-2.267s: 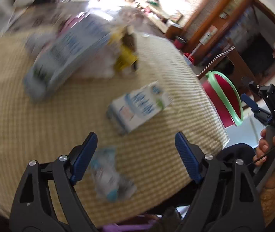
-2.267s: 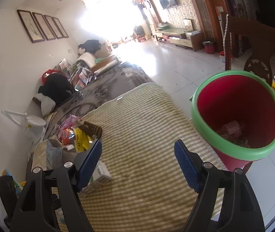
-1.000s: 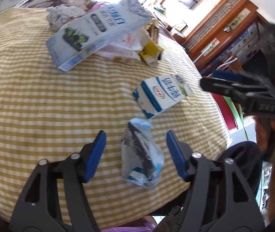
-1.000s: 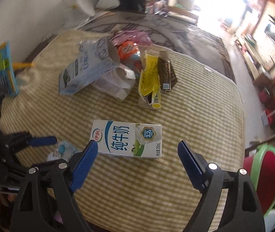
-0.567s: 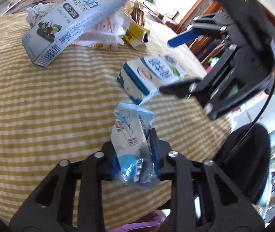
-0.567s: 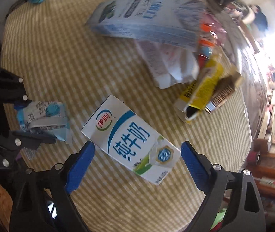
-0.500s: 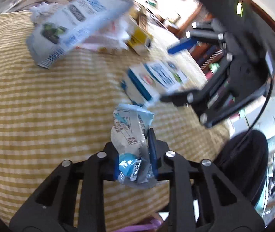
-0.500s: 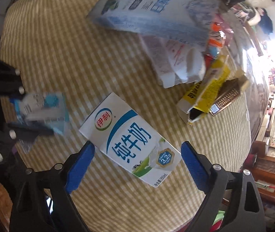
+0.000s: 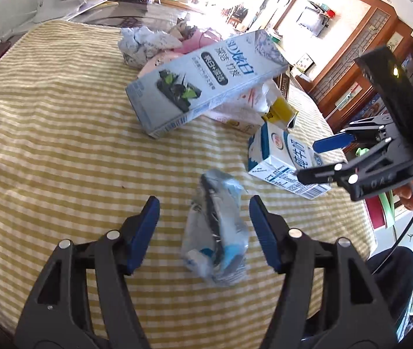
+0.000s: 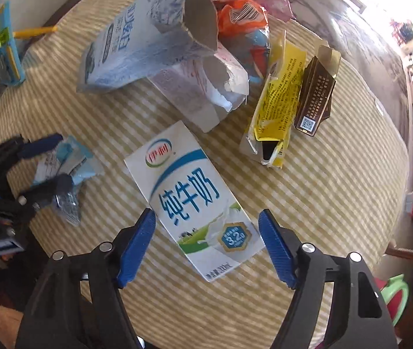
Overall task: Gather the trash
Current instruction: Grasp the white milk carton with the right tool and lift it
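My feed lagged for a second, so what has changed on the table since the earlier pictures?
The left tongs pinched the crumpled wrapper, then reopened; it lies loose between the pads. The right tongs swung from the bin down over the milk carton, jaws narrowing, not gripping. The trash pile stayed put.

Left wrist view: the fisheye camera sits behind the left gripper (image 9: 203,226) and looks obliquely down and forward across the striped tablecloth (image 9: 61,133), close to the near table edge, with the room's wooden cabinets beyond. Right wrist view: the camera sits behind the right gripper (image 10: 206,232) and faces almost straight down onto the tablecloth (image 10: 337,197) from close above. Both views share the white milk carton (image 9: 282,160) (image 10: 192,197), the crumpled blue wrapper (image 9: 218,229) (image 10: 64,171), the long pale blue box (image 9: 206,78) (image 10: 136,40) and the yellow carton (image 9: 282,110) (image 10: 279,101), and each shows the other gripper at its edge.
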### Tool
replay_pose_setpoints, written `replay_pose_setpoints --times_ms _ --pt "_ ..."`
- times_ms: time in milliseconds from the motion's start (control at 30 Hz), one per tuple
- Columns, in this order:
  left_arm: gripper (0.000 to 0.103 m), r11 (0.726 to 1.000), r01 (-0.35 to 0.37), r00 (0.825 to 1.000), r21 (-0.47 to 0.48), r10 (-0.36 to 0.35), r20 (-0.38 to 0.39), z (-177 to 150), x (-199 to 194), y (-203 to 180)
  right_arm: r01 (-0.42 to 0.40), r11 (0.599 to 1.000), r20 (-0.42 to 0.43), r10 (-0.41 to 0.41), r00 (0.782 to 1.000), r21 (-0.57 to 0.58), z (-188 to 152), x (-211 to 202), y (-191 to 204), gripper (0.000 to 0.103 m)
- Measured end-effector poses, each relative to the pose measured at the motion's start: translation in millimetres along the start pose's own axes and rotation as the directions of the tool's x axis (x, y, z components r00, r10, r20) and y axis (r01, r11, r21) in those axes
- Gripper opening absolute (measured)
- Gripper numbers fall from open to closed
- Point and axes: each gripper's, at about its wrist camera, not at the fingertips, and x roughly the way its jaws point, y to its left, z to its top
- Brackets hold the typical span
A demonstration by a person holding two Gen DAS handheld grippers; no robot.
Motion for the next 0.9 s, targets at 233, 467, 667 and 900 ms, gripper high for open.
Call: replay_pose_setpoints --times_ms 233,467,667,900 --pt "0.054 0.998 -0.030 0.999 0.050 0.031 -0.034 -5.0 6.5 -8.3 0.121 0.980 -0.030 -0.127 0.991 -0.156 -9.7 32.3 45.2 0.068" --pt "0.026 0.998 -0.023 0.999 0.062 0.025 -0.023 -5.8 3.8 -6.7 -0.040 0.997 0.099 0.033 0.995 0.071 -30.6 23.4 29.7 0.056" --pt "0.025 0.999 -0.012 1.000 0.048 0.012 0.010 -4.0 -1.6 -4.4 -0.214 0.929 0.314 0.115 0.942 0.301 -82.0 4.4 22.1 0.055" --pt "0.025 0.996 -0.050 0.998 0.076 0.048 0.030 -1.6 -4.6 -10.7 -0.349 0.792 0.540 0.030 0.841 0.500 -136.1 -31.8 28.5 0.055"
